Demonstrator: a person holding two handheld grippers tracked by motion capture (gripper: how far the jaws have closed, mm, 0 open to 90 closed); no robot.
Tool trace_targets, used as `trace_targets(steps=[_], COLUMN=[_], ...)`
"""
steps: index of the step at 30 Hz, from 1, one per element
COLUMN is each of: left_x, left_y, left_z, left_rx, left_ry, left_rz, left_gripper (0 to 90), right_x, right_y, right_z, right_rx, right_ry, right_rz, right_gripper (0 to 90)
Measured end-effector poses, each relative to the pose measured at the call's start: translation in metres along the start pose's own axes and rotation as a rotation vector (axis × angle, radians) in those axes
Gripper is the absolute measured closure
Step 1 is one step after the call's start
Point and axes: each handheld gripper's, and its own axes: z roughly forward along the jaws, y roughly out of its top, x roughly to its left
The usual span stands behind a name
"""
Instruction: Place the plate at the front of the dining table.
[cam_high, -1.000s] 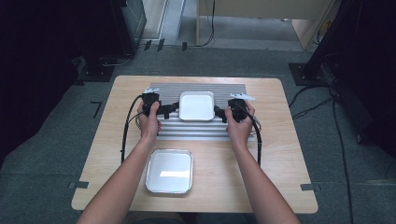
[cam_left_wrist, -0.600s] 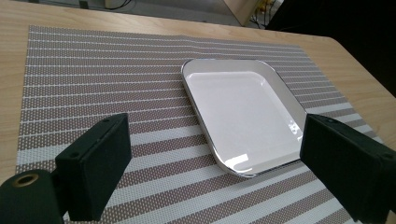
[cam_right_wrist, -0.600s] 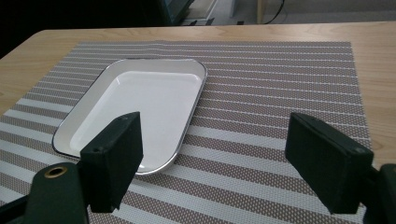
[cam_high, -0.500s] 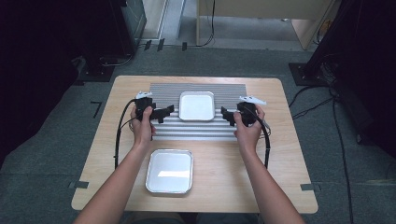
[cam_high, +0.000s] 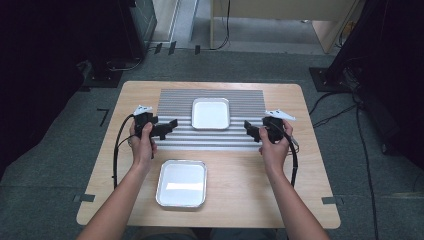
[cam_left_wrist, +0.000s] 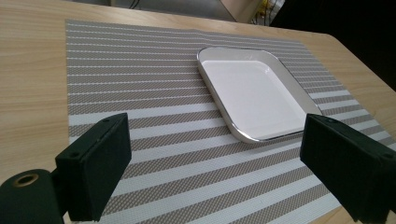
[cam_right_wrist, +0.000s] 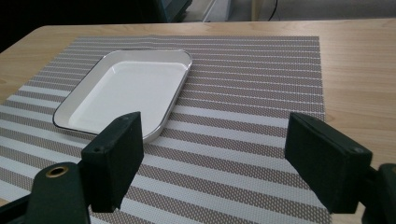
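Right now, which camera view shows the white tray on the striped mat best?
The left gripper view shows the white tray best: close, whole, rim and empty inside clear. The right gripper view is also close, but one jaw covers its near corner. The high view shows it small, centred on the striped mat.

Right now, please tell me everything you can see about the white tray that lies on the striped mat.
The white rectangular tray with rounded corners looks like enamelled metal, with a thin dark rim and low sloping walls. It is empty and lies flat on the grey-and-white striped woven mat, near the mat's far edge, on the wooden table. Nothing else touches it; both grippers are open and apart from it.
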Motion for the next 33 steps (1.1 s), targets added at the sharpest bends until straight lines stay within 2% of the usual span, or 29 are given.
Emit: trace_targets(steps=[11, 27, 33], left_x=[0.008, 0.015, 0.02], left_y=[-0.011, -0.04, -0.048], left_z=[-0.027, -0.055, -0.067], left_rx=[-0.018, -0.026, -0.033], left_ry=[0.001, 0.026, 0.036], left_rz=[0.018, 0.051, 0.065], left_gripper=[8.8, 8.8, 8.8], right_x=[-0.007, -0.02, -0.027], right_y=[-0.012, -0.032, -0.041], right_z=[-0.019, -0.045, -0.056], right_rx=[-0.011, -0.017, -0.027], right_ry=[0.001, -0.005, -0.023], right_rz=[-0.003, 0.003, 0.011], right_gripper=[20.3, 20.8, 21.7])
